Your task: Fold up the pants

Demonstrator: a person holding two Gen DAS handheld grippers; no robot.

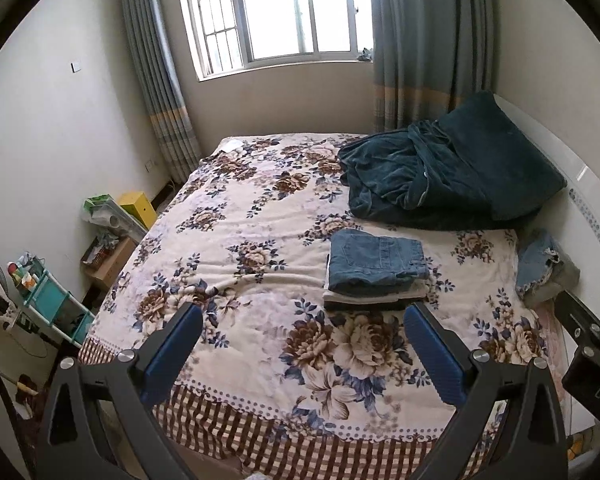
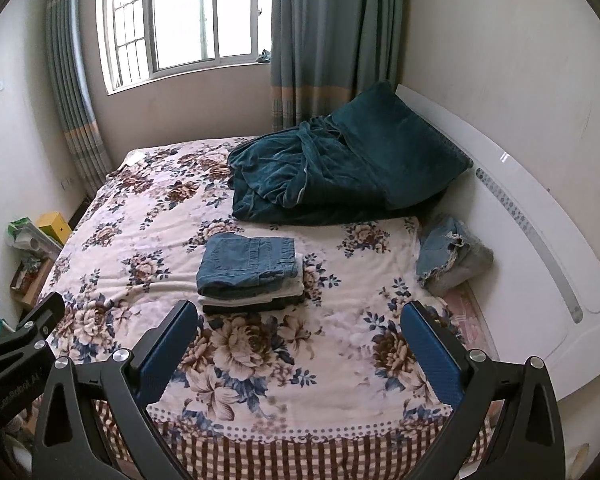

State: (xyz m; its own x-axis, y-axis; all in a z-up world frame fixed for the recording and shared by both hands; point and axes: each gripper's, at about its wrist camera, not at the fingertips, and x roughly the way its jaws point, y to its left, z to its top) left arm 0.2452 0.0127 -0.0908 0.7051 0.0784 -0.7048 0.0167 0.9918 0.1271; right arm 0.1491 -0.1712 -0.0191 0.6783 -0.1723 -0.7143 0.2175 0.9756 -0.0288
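Observation:
A folded pair of blue jeans (image 1: 376, 262) lies on top of a small stack of folded clothes on the floral bedspread (image 1: 260, 248); it also shows in the right wrist view (image 2: 248, 266). A crumpled pair of light denim pants (image 1: 540, 266) lies at the bed's right edge by the headboard, also in the right wrist view (image 2: 448, 258). My left gripper (image 1: 304, 316) is open and empty, held above the near part of the bed, short of the stack. My right gripper (image 2: 298, 314) is open and empty, just short of the stack.
A dark teal blanket and pillow (image 1: 440, 168) lie heaped at the far right of the bed. A white headboard (image 2: 540, 240) runs along the right. Left of the bed stand a teal rack (image 1: 56, 308), boxes (image 1: 136, 208) and clutter. A window (image 1: 276, 12) with curtains is behind.

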